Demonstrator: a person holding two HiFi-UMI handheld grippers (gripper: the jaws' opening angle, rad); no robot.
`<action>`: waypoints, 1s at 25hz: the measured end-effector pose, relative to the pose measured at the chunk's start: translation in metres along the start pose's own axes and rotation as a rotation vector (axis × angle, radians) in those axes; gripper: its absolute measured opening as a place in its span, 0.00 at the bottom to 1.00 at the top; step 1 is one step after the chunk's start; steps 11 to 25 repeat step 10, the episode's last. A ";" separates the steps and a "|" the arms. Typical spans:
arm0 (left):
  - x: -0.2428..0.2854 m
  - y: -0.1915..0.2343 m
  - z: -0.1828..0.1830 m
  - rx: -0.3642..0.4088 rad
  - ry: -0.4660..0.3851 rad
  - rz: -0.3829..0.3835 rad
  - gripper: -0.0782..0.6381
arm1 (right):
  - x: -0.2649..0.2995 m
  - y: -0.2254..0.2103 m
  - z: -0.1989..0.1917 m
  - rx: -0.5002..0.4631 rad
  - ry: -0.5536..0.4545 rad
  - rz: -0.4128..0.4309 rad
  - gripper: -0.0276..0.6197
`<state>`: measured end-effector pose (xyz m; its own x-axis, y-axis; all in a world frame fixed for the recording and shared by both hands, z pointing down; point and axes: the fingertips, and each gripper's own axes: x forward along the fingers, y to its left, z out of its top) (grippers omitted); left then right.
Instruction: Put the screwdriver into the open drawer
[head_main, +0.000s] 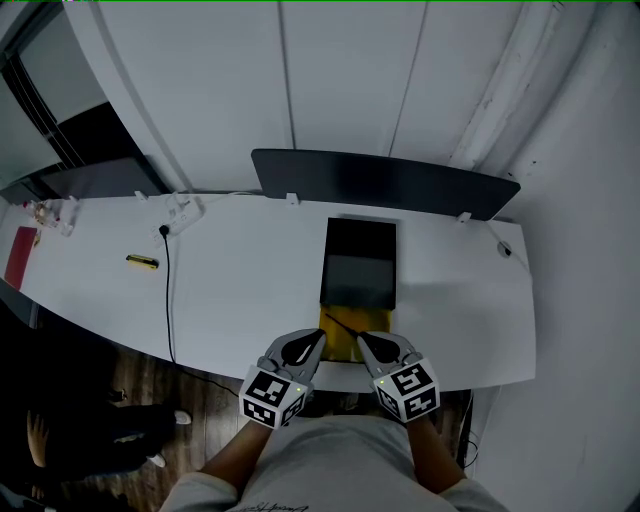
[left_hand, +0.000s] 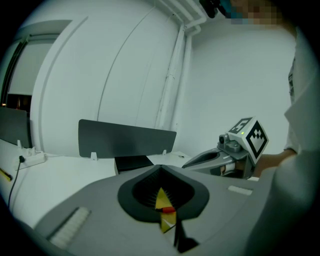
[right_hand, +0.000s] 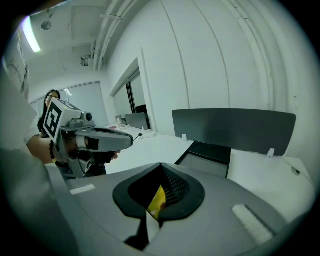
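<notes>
A yellow-floored open drawer (head_main: 338, 347) sticks out at the desk's near edge, below a black box (head_main: 360, 262). A thin dark screwdriver (head_main: 340, 325) lies slantwise over the yellow floor; in the left gripper view its red part (left_hand: 168, 210) shows through the gap under the jaws. My left gripper (head_main: 319, 339) (left_hand: 160, 168) and right gripper (head_main: 361, 339) (right_hand: 161, 165) hang side by side over the drawer's two sides. Both are shut with nothing between the jaws. Each shows in the other's view: the right gripper (left_hand: 186, 163) and the left gripper (right_hand: 131, 142).
A dark upright panel (head_main: 385, 180) stands along the white desk's (head_main: 250, 290) back edge. A power strip (head_main: 185, 212) with a black cable (head_main: 168, 300) and a small yellow object (head_main: 142, 262) lie at the left. Wooden floor (head_main: 140, 375) lies below the desk's near edge.
</notes>
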<state>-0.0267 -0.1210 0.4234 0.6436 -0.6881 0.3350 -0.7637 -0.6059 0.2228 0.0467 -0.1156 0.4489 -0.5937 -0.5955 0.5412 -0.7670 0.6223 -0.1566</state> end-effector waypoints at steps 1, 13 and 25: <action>0.000 0.000 0.001 0.000 -0.001 0.001 0.11 | 0.000 0.000 0.001 -0.001 0.000 0.000 0.06; 0.002 -0.003 0.000 0.000 -0.004 -0.001 0.11 | -0.003 0.001 -0.001 -0.008 -0.001 0.002 0.06; 0.002 -0.003 0.000 0.000 -0.004 -0.001 0.11 | -0.003 0.001 -0.001 -0.008 -0.001 0.002 0.06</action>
